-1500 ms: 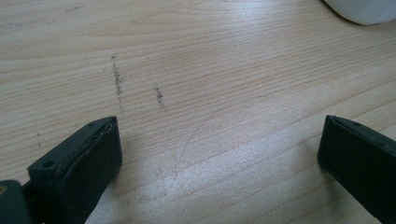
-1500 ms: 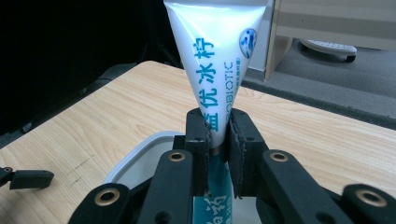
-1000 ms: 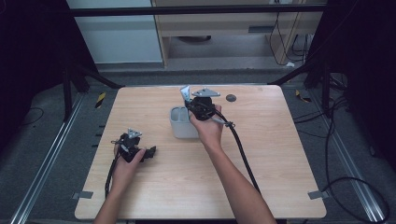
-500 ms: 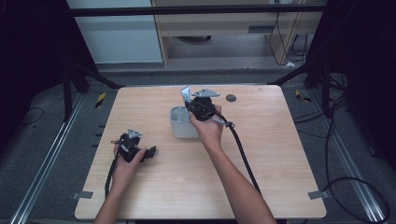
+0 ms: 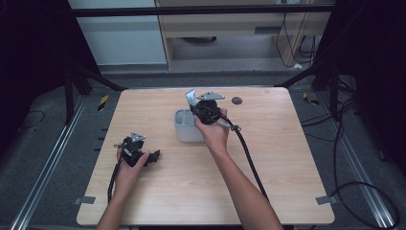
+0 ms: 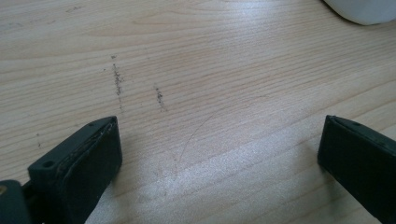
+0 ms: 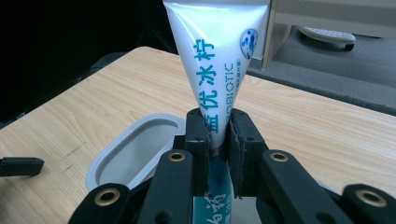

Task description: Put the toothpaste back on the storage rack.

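A white toothpaste tube [image 7: 219, 56] with blue print stands upright, its flat crimped end up, and my right gripper [image 7: 218, 135] is shut on its lower part. In the high view the tube [image 5: 190, 99] and right gripper [image 5: 196, 111] hang over the back right rim of a grey oval cup [image 5: 184, 125]. The cup's open mouth [image 7: 140, 144] lies just left of the jaws. My left gripper [image 5: 153, 156] rests low at the table's left side. Its jaws stand wide apart over bare wood [image 6: 219, 154] with nothing between them.
A small dark round disc [image 5: 236, 100] lies on the wooden table [image 5: 287, 167] behind the right hand. The right gripper's black cable [image 5: 249, 158] trails along the forearm toward the front edge. A pale rounded object [image 6: 364, 9], cut off by the frame, sits ahead of the left jaws.
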A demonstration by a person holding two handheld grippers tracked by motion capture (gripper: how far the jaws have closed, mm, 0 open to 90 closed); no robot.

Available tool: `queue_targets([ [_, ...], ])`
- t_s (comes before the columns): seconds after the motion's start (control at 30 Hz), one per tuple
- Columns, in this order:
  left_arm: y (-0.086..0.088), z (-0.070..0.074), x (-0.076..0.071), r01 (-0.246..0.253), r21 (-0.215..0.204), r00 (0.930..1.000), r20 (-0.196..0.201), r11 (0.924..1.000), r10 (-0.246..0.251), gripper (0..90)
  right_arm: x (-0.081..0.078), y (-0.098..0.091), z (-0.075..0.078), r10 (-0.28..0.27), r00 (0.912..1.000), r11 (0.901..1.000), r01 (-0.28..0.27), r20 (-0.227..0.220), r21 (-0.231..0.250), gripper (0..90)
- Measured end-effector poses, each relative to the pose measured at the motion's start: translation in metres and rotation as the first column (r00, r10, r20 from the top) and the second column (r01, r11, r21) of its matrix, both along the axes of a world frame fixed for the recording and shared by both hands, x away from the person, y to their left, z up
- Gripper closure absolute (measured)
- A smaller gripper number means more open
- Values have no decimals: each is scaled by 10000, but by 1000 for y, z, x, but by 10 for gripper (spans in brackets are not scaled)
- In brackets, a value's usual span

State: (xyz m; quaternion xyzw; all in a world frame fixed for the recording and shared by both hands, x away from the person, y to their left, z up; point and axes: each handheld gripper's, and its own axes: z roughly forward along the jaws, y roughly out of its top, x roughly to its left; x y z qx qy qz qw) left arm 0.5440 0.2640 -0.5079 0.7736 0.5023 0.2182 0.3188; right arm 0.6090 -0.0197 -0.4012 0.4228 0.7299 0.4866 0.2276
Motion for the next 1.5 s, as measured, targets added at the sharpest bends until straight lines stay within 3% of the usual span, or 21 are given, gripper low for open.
queue_targets([
  [0.5, 0, 0, 0, 7, 5, 10000, 1, 10000, -7, 0, 0, 0, -5, -10, 9997, 9998, 5, -230, -207, 795],
  [1.07, 0, 0, 0, 16, 5, 10000, -1, 10000, -16, 0, -1, 10, -4, 194, 9996, 9965, -209, -192, -804, 787],
  [1.5, 0, 0, 0, 16, 4, 10000, 1, 10000, -16, 0, 0, 15, -4, 221, 9992, 9961, -249, -342, -848, 780],
])
